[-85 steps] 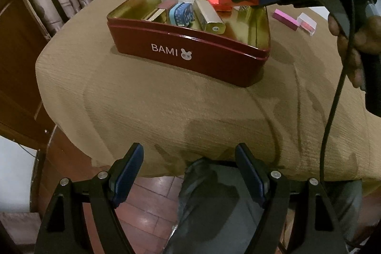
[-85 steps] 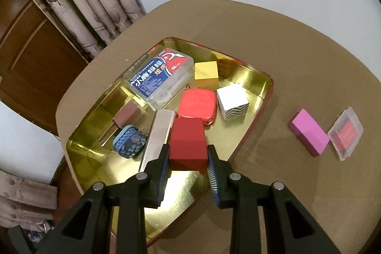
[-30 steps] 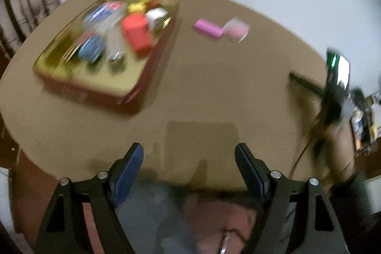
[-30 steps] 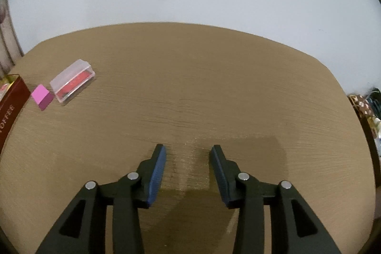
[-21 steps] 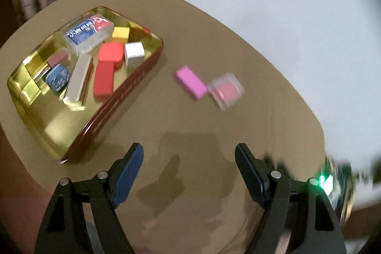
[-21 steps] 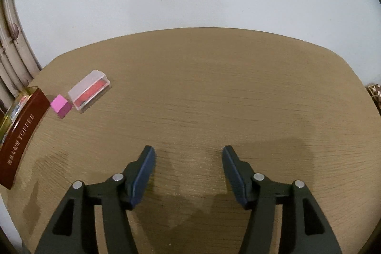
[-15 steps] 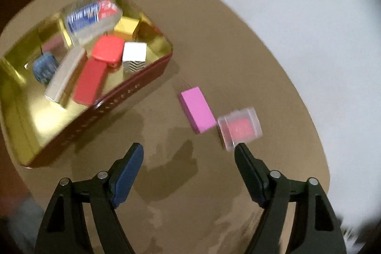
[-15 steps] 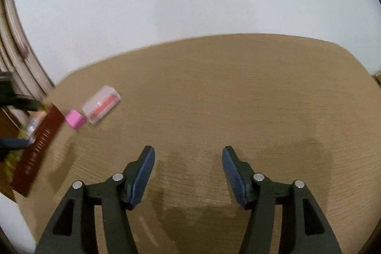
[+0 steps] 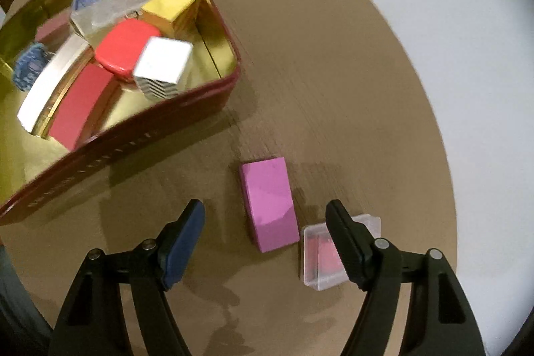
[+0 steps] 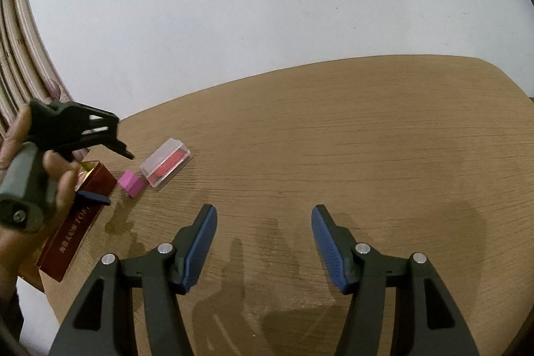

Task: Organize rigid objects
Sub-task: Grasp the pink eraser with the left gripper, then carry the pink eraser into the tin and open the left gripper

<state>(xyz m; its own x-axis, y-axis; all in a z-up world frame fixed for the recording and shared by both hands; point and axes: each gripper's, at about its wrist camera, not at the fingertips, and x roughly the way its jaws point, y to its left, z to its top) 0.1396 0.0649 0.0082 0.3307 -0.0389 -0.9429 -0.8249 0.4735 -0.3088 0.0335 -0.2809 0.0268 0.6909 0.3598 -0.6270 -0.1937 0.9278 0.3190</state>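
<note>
Left tool (image 9: pixel 265 242) hovers wide open over pink block (image 9: pixel 269 208); right tool (image 10: pixel 263 242) open, empty

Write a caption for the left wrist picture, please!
Open left gripper hovers over a pink block beside a clear case.

On the table (image 9: pixel 333 62), a tin (image 9: pixel 187 99) sits at the far left with several small boxes (image 9: pixel 163 62) inside it. Nearer and to its right lies a block (image 9: pixel 270 206), and just right of that block lies a clear case (image 9: pixel 320 259), close beside it.
</note>
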